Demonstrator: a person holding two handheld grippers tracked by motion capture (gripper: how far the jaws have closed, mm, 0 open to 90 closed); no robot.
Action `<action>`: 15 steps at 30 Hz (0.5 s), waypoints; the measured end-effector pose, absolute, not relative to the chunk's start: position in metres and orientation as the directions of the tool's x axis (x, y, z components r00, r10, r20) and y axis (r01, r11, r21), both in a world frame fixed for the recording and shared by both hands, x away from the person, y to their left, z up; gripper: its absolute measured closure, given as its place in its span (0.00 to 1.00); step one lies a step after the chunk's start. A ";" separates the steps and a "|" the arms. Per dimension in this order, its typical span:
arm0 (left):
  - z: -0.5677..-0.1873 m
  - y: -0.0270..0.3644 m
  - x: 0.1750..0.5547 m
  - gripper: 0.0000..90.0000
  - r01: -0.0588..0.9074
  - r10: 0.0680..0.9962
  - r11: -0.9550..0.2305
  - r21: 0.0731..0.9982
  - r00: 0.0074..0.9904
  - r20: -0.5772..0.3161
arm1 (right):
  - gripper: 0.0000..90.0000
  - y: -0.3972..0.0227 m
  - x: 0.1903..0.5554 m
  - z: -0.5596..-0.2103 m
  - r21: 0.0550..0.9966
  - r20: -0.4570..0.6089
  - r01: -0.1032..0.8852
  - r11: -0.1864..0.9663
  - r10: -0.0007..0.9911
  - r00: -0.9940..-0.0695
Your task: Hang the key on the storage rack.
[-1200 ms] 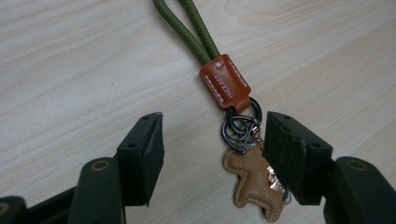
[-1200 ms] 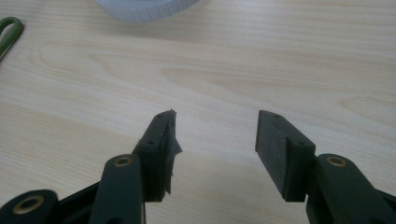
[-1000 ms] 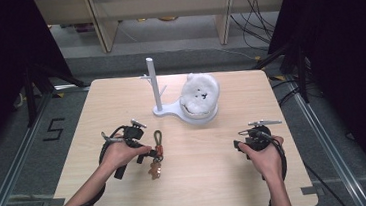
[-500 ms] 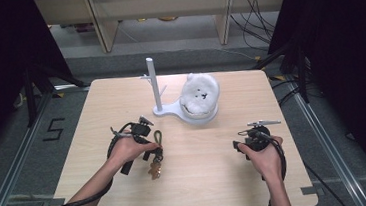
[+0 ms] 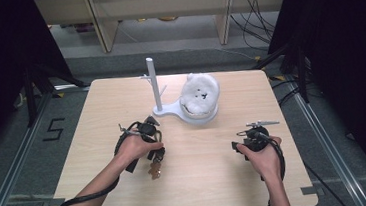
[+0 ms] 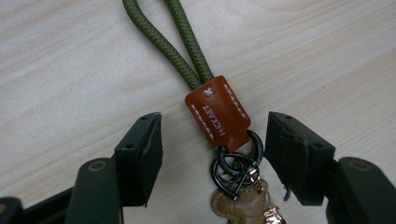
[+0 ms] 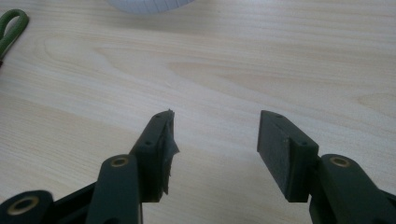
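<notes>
I've slid my left gripper (image 6: 212, 149) across the table (image 5: 203, 181) so its wide-open jaws now straddle the keychain (image 6: 217, 116) lying flat, gripping nothing yet, ready to close, while my right gripper (image 7: 215, 140) waits open and empty.

The high view looks forward and down from above the person's side, taking in the whole wooden table (image 5: 97, 115), with the forearms entering from the lower edge of the frame. The left gripper view rides on the left gripper (image 6: 212, 149) and looks very closely down at the keychain (image 6: 218, 115) in mid-frame. The right gripper view sits low behind the right gripper (image 7: 214, 135), facing across bare tabletop; its upper left corner catches the keychain's green cord loop, which the left gripper view and the high view share.
</notes>
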State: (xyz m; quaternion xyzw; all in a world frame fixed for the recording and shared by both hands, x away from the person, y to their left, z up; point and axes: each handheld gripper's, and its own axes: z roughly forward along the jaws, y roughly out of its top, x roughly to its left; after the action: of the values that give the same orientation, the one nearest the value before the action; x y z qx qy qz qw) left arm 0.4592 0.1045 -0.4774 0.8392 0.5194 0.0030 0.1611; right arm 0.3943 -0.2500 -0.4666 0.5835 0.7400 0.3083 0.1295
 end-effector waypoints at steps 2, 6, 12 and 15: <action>-0.480 0.105 0.462 0.40 0.861 0.862 -0.427 0.276 0.480 -0.165 | 0.52 -0.250 0.394 -0.466 0.605 0.169 0.786 0.128 0.944 -0.284; -0.482 0.103 0.463 0.41 0.861 0.862 -0.427 0.276 0.480 -0.162 | 0.52 -0.251 0.395 -0.468 0.609 0.143 0.780 0.145 0.947 -0.288; -0.483 0.103 0.462 0.47 0.855 0.857 -0.440 0.275 0.491 -0.155 | 0.52 -0.250 0.395 -0.468 0.602 0.153 0.786 0.144 0.945 -0.290; -0.482 0.102 0.462 0.50 0.851 0.855 -0.450 0.270 0.498 -0.145 | 0.52 -0.250 0.395 -0.468 0.602 0.154 0.785 0.145 0.944 -0.292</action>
State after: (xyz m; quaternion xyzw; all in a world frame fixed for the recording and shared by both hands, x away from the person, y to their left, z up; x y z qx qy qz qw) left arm 0.4615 0.1019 -0.4823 0.8515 0.5009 0.0058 0.1550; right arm 0.3952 -0.2497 -0.4685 0.5804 0.7450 0.3013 0.1317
